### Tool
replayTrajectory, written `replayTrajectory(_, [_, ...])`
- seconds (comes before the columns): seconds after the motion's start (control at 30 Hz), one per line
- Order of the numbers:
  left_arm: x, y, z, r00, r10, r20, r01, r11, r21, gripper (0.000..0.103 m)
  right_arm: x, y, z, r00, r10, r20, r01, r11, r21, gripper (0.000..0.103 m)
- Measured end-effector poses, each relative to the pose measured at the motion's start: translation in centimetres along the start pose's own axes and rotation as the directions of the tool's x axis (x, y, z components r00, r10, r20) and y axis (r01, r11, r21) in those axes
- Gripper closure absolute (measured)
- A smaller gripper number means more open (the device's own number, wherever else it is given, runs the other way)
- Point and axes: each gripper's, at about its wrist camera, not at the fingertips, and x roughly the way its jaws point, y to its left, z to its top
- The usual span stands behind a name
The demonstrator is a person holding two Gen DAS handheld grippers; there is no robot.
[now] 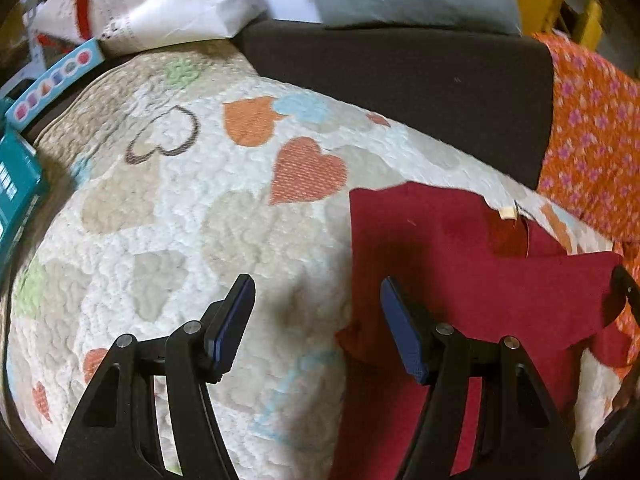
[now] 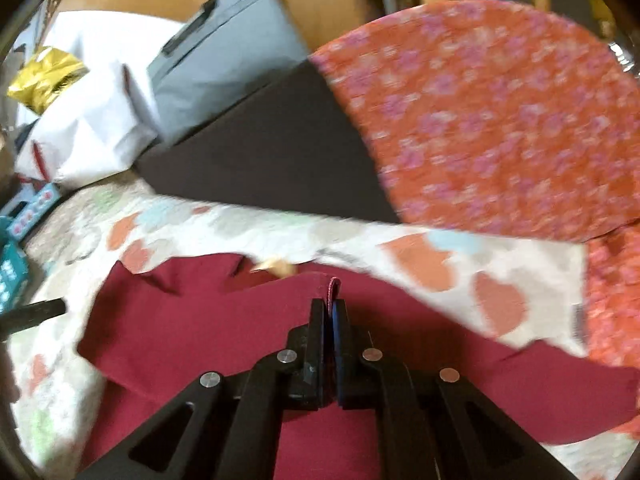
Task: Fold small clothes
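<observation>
Jaws wide — left hand-held gripper [image 1: 318, 292]

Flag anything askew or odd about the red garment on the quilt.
The red garment lies crooked on the heart quilt, with one corner bunched under the open left claw. The right claw pinches up a small fold of its edge. No damage or spill shows.

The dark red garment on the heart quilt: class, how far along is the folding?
Done: the dark red garment lies spread on the heart quilt. In hand: the right claw pinches its edge; the left claw hangs open at its side. Left: no finished fold shows.
</observation>
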Motion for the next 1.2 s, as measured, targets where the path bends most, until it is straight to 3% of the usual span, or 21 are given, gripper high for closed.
replayTrajectory(0.07, [0.5,-1.0,0.0,1.0,-0.001,-0.007,0.001,1.0,0.024,0.037,1.0,-1.7,-0.6,0.999,-0.031,-0.041,0.032,0.999,0.025,0.1])
replayTrajectory(0.2, [1.5,-2.5,-0.3,1.0,0.008,-0.019,-0.006,0.998,0.06,0.037,3.8,-4.2,-3.5,0.989,0.0,-0.147,0.018,0.992,0.122,0.1])
replayTrajectory(0.4, [3.5,-3.9,-0.7,0.999,0.037,-0.019,-0.035,0.996,0.086,0.037,4.2,-4.9,-3.5,0.99,-0.01,-0.14,0.027,0.993,0.117,0.1])
replayTrajectory(0.5, [5.6,-4.4,-1.0,0.995,0.082,-0.06,-0.075,0.991,0.109,0.037,3.9,-5.3,-3.1,0.992,-0.031,-0.12,0.042,0.995,0.094,0.1])
replayTrajectory(0.63, [7.6,-4.4,-1.4,0.988,0.119,-0.1,-0.108,0.987,0.116,0.037,7.4,-6.0,-4.5,0.974,-0.046,-0.223,0.067,0.994,0.086,0.1])
replayTrajectory(0.7, [7.7,-4.4,-1.5,0.988,0.124,-0.096,-0.113,0.987,0.116,0.037,8.0,-6.7,-5.1,0.968,-0.006,-0.252,0.035,0.993,0.109,0.098])
replayTrajectory(0.73, [7.6,-4.4,-1.5,0.988,0.124,-0.093,-0.113,0.987,0.115,0.037,7.5,-7.2,-5.2,0.971,0.0,-0.238,0.03,0.992,0.121,0.096])
replayTrajectory(0.8, [7.1,-4.4,-1.5,0.99,0.116,-0.083,-0.108,0.989,0.102,0.037,6.0,-7.9,-5.2,0.973,-0.016,-0.229,0.048,0.99,0.132,0.081])
replayTrajectory(0.87, [6.1,-4.4,-1.3,0.994,0.095,-0.06,-0.091,0.993,0.076,0.037,4.1,-8.4,-5.1,0.98,-0.025,-0.199,0.054,0.988,0.144,0.08])
replayTrajectory(1.0, [4.0,-5.4,-1.2,0.999,0.053,-0.007,-0.053,0.996,0.072,0.037,2.2,-8.0,-5.2,0.989,0.033,-0.141,-0.011,0.988,0.151,0.08])
replayTrajectory(1.1, [3.2,-6.4,-1.4,1.0,0.028,-0.009,-0.027,0.996,0.087,0.037,4.3,-6.7,-6.0,0.98,0.037,-0.197,-0.013,0.993,0.118,0.081])
replayTrajectory(1.17, [3.0,-6.9,-1.5,1.0,0.01,-0.015,-0.008,0.996,0.092,0.037,6.3,-6.5,-7.2,0.962,0.04,-0.269,-0.006,0.992,0.127,0.08])
replayTrajectory(1.2, [2.8,-7.2,-1.5,1.0,0.004,-0.016,-0.002,0.995,0.096,0.037,6.0,-6.7,-7.3,0.968,0.051,-0.245,-0.015,0.989,0.148,0.081])
